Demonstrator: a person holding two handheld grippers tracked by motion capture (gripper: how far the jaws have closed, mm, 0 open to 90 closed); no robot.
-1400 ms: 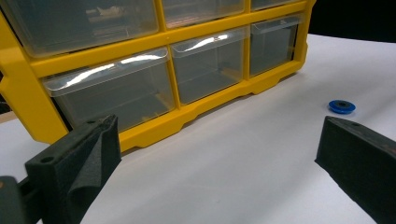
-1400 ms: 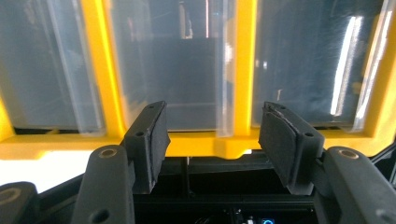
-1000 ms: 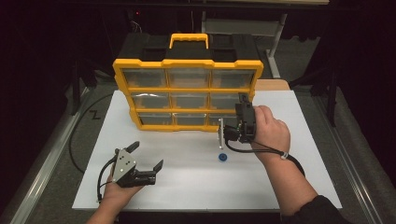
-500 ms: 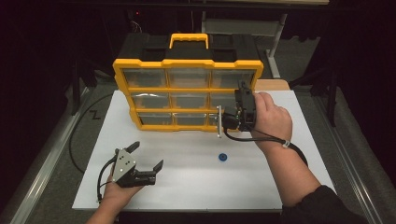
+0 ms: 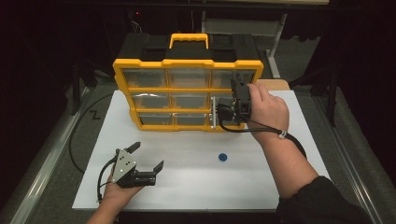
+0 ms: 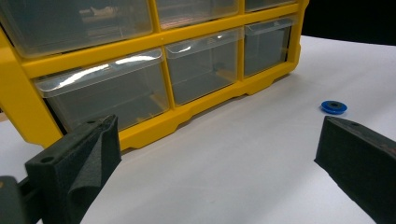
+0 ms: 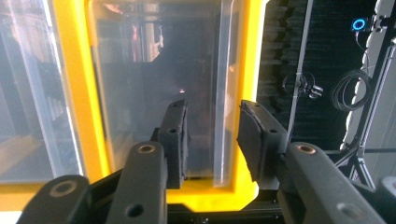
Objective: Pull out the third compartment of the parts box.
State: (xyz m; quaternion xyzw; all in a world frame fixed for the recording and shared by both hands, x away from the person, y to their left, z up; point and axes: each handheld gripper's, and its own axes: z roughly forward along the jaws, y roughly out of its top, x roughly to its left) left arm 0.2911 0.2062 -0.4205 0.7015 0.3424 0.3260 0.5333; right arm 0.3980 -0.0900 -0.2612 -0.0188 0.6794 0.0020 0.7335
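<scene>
Left gripper (image 5: 148, 164) rests near-left on the white table (image 5: 187, 186), jaws spread wide, nothing held. Yellow drawer organizer (image 5: 187, 65) stands upright at centre-far; blue washer (image 5: 222, 157) lies near, right of centre. Right gripper (image 7: 211, 135) at the clear bottom-right drawer (image 7: 154, 60), jaws part-open astride its lip, not yet closed. Drawer prob. light, stiff, slick plastic; pinch the lip.

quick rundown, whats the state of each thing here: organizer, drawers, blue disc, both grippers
yellow drawer organizer: upright on the white table
clear drawers: pushed in; those seen up close look empty
blue disc: lying flat on the table, loose
left gripper: open, holding nothing, low over the table
right gripper: open, jaws astride a drawer's front lip
</scene>
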